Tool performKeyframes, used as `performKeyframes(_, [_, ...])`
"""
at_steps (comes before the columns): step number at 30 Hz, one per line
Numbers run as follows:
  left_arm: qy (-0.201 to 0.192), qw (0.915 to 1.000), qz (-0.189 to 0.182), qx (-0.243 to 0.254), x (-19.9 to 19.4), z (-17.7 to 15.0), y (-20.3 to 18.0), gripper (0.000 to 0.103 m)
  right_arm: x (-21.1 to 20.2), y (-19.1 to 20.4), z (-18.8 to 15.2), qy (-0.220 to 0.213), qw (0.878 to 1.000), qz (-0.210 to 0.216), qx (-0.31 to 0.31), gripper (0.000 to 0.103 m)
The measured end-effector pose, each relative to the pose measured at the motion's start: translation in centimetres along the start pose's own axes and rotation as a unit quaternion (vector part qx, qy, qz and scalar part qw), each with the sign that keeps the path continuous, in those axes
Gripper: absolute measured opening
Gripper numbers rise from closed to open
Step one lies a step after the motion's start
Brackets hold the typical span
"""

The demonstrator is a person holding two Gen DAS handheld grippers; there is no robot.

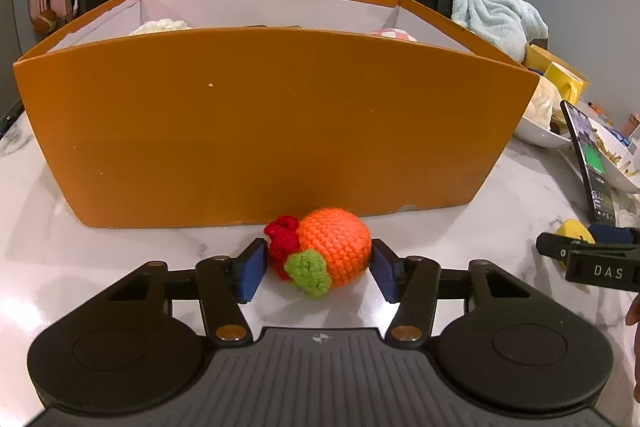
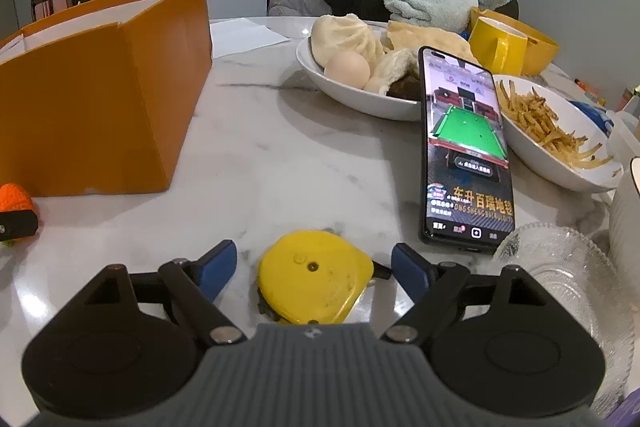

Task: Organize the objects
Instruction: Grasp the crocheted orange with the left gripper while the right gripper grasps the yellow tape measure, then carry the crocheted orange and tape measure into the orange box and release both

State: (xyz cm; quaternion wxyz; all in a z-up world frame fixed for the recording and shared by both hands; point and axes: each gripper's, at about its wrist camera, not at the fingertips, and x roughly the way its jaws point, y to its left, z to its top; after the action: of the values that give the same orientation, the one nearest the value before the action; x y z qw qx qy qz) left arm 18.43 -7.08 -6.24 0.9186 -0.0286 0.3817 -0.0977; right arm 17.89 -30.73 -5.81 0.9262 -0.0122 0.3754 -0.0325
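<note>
Left claw (image 1: 319, 269): pinching the knitted orange (image 1: 334, 246) between its pads, ready to lift it.
Right claw (image 2: 312, 271): spread either side of the yellow tape measure (image 2: 314, 275), not gripping.
Box (image 1: 276, 131): just beyond the orange, likely its destination.
Table (image 2: 280, 155): white marble; phone (image 2: 464, 151) and food bowls farther right.

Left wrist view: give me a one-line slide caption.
Left hand-held gripper closed on a crocheted orange toy lying on the marble table before an orange box.
</note>
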Motion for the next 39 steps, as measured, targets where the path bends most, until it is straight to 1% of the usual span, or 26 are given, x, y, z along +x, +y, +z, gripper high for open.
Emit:
performKeyframes(3, [0.000,1.0000,-0.001,-0.002,-0.1,-0.1,0.2,0.063,-0.2,0.1,-0.2,0.001,1.000,0.006,0.003,0.086])
performKeyframes(5, [-0.001,1.0000,-0.001,-0.005,-0.2,-0.1,0.4,0.063,-0.3,0.1,-0.3,0.004,1.000,0.014,0.012,0.082])
performKeyframes(7, [-0.001,1.0000,0.000,-0.007,-0.3,-0.2,0.6,0.063,-0.5,0.3,-0.3,0.002,1.000,0.015,0.007,0.071])
performKeyframes(8, [-0.001,1.0000,0.000,-0.009,-0.4,-0.2,0.6,0.063,-0.6,0.5,-0.3,0.003,1.000,0.021,0.007,0.070])
performKeyframes(9, [-0.001,1.0000,0.000,-0.010,-0.4,-0.2,0.7,0.063,-0.8,0.8,-0.3,0.004,1.000,0.025,0.004,0.064])
performKeyframes(10, [-0.001,0.9999,0.001,-0.011,-0.5,-0.2,0.9,0.063,-0.9,1.1,-0.3,0.005,1.000,0.028,-0.001,0.064])
performKeyframes(13, [-0.002,0.9999,0.000,-0.015,-0.8,-0.4,1.3,0.063,-1.4,2.2,-0.6,0.006,0.999,0.044,-0.010,0.064])
performKeyframes(20, [0.000,0.9997,-0.005,-0.024,-2.0,-1.3,2.4,0.062,-3.0,6.5,-1.9,0.004,0.995,0.083,-0.046,0.064])
performKeyframes(28, [0.005,0.9997,-0.006,-0.025,-4.5,-3.3,4.1,0.062,-4.9,11.0,-3.6,-0.003,0.988,0.126,-0.092,0.064])
performKeyframes(34, [0.009,0.9999,0.004,-0.010,-5.7,-4.2,4.5,0.062,-6.2,13.2,-4.9,-0.015,0.983,0.144,-0.115,0.064])
performKeyframes(39, [0.017,0.9997,-0.007,-0.016,-6.1,-4.3,4.7,0.062,-7.2,14.3,-5.8,-0.016,0.980,0.155,-0.123,0.064])
